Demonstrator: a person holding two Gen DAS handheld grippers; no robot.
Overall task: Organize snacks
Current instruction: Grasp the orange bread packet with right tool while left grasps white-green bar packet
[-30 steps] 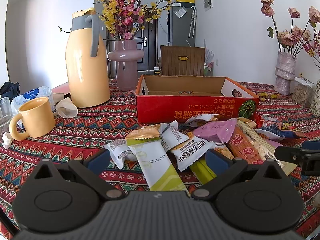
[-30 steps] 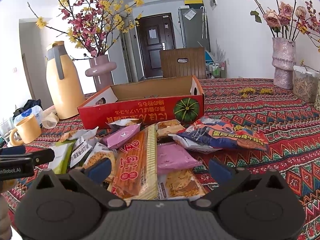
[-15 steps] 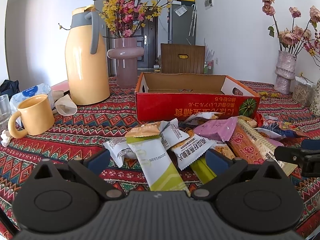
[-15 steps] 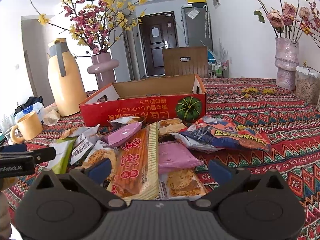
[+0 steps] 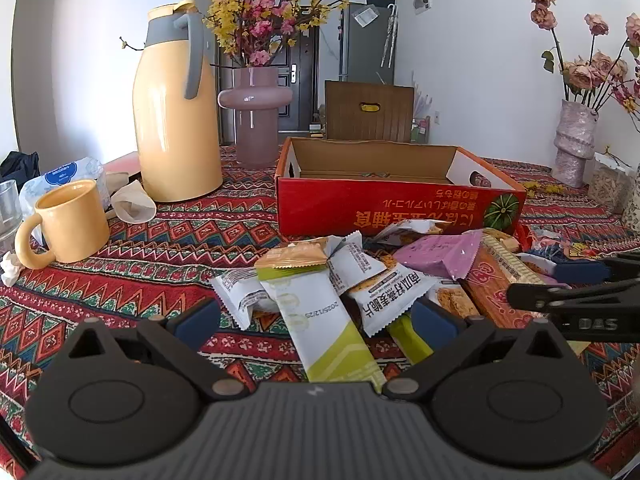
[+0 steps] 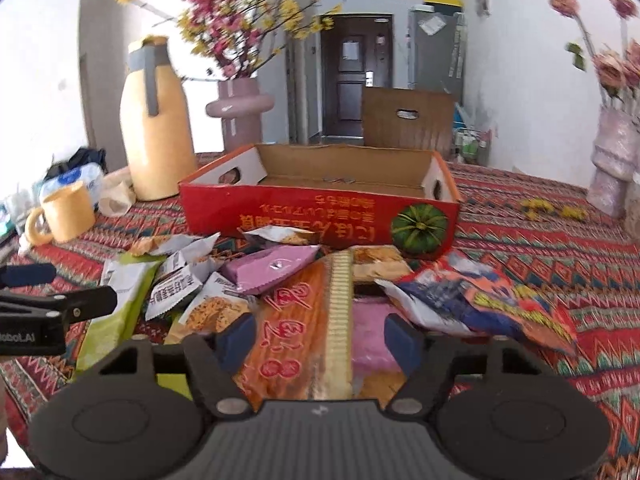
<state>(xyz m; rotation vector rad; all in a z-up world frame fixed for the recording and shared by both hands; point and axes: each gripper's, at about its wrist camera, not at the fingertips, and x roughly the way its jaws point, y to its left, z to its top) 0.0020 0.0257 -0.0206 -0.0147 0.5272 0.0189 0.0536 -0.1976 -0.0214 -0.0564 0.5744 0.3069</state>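
Snacks lie heaped on the patterned tablecloth (image 5: 160, 248), just in front of the red cardboard box (image 5: 396, 208). In the right wrist view, the right gripper (image 6: 320, 334) has its jaws part-open, straddling the long orange packet (image 6: 296, 320); whether the pads (image 6: 236, 338) touch it I cannot tell. A purple packet (image 6: 272, 268) lies at 11 o'clock from it and a crumpled blue bag (image 6: 480, 304) at 2 o'clock. The left gripper (image 5: 314, 320) hovers with jaws wide apart, holding nothing, over a green-and-white packet (image 5: 328, 328); a white sachet (image 5: 394, 292) lies just at its 1 o'clock. Beyond, at 10 o'clock in the left view, stand a yellow mug (image 5: 68, 220) and a yellow thermos jug (image 5: 176, 108), with a pink vase (image 5: 256, 116) of blossoms behind.
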